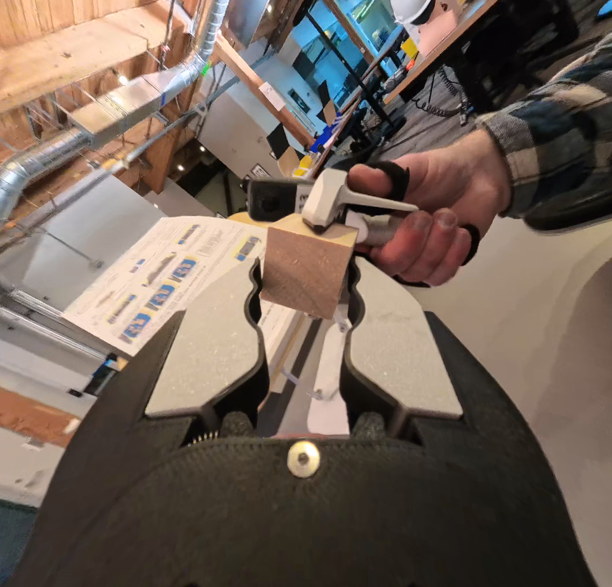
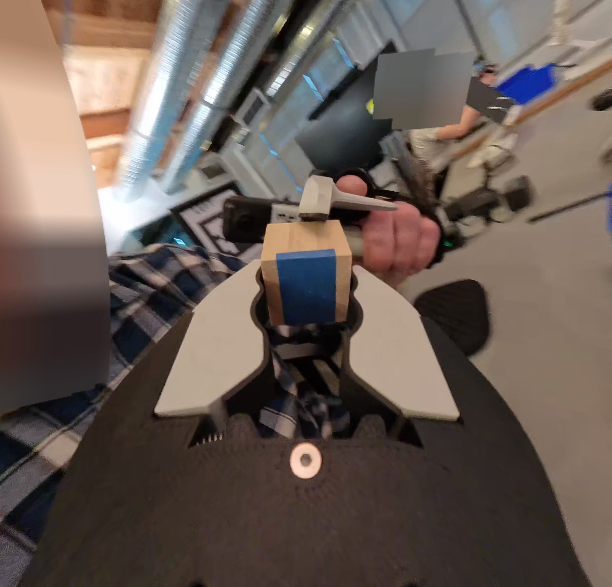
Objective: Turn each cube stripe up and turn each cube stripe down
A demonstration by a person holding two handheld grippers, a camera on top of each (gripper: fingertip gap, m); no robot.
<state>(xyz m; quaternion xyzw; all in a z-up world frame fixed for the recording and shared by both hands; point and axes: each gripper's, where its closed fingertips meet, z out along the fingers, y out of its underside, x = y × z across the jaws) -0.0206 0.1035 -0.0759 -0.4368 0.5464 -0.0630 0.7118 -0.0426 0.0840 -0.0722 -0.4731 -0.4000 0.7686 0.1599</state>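
One wooden cube (image 1: 303, 273) is held in the air between both grippers. In the left wrist view its brown end-grain face is toward me, and my left gripper (image 1: 305, 269) is shut on its two sides. The upper finger (image 1: 323, 203) of the right gripper presses on its top face. In the right wrist view the cube (image 2: 306, 239) shows a blue stripe (image 2: 306, 286) facing me. My right gripper (image 2: 306, 286) is shut on its sides. The left gripper's finger (image 2: 314, 200) sits at the cube's far top edge.
A printed paper sheet (image 1: 159, 273) lies on the white table (image 1: 530, 339). A hand (image 1: 447, 213) with a plaid sleeve (image 1: 563, 140) holds the right gripper. A seated person (image 2: 430, 140) and a black chair (image 2: 453, 316) are behind.
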